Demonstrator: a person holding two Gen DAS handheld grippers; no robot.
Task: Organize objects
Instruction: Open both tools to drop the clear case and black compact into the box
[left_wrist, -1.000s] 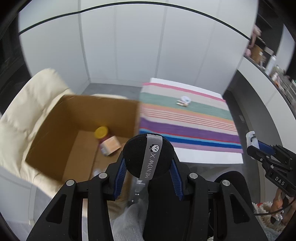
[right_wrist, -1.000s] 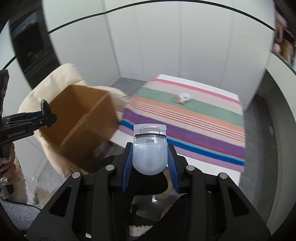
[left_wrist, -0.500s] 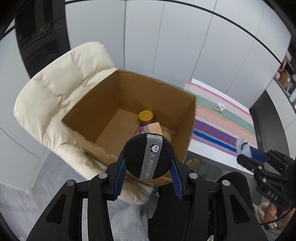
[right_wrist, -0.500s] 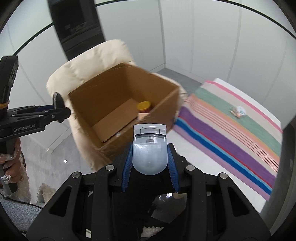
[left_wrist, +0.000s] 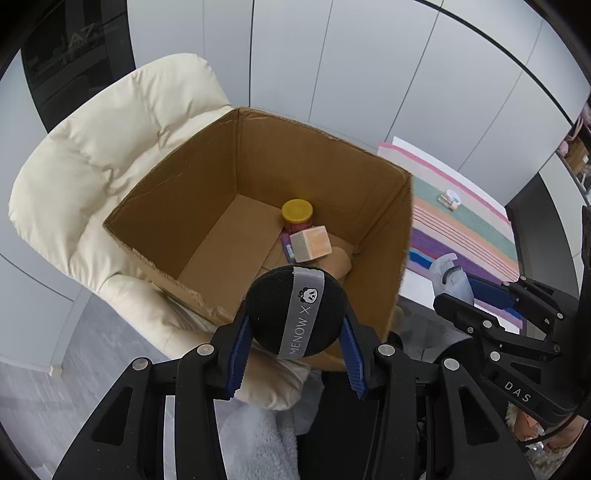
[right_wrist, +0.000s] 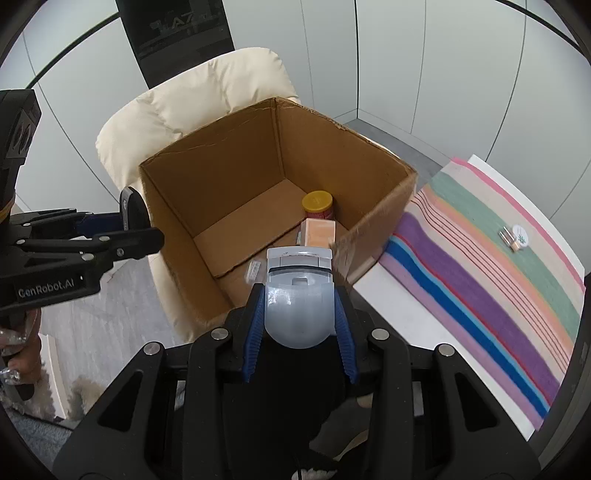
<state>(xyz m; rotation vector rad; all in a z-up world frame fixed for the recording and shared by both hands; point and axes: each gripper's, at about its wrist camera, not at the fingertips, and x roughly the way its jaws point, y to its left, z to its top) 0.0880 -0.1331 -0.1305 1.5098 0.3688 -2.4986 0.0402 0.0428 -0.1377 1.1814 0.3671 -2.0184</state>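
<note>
My left gripper (left_wrist: 295, 325) is shut on a black round pouch (left_wrist: 295, 310) with a grey MENOW X ribbon, held above the near edge of an open cardboard box (left_wrist: 207, 177). My right gripper (right_wrist: 299, 302) is shut on a translucent grey-blue plastic case (right_wrist: 298, 306), also above the near edge of the box (right_wrist: 207, 177). Inside the box lie a yellow-lidded jar (left_wrist: 296, 212), an orange-and-beige small box (left_wrist: 309, 243) and a small purple item. The jar (right_wrist: 317, 202) and the small box (right_wrist: 318, 232) also show in the right wrist view.
The box sits on a cream padded armchair (left_wrist: 96, 147). To the right stands a white table under a striped cloth (right_wrist: 491, 280), with a small white round item and small metal pieces (right_wrist: 517, 236) on it. White cabinet walls stand behind.
Both grippers have swung left from the striped table to over the cardboard box, each still holding its object. The box now fills the middle of both views.
</note>
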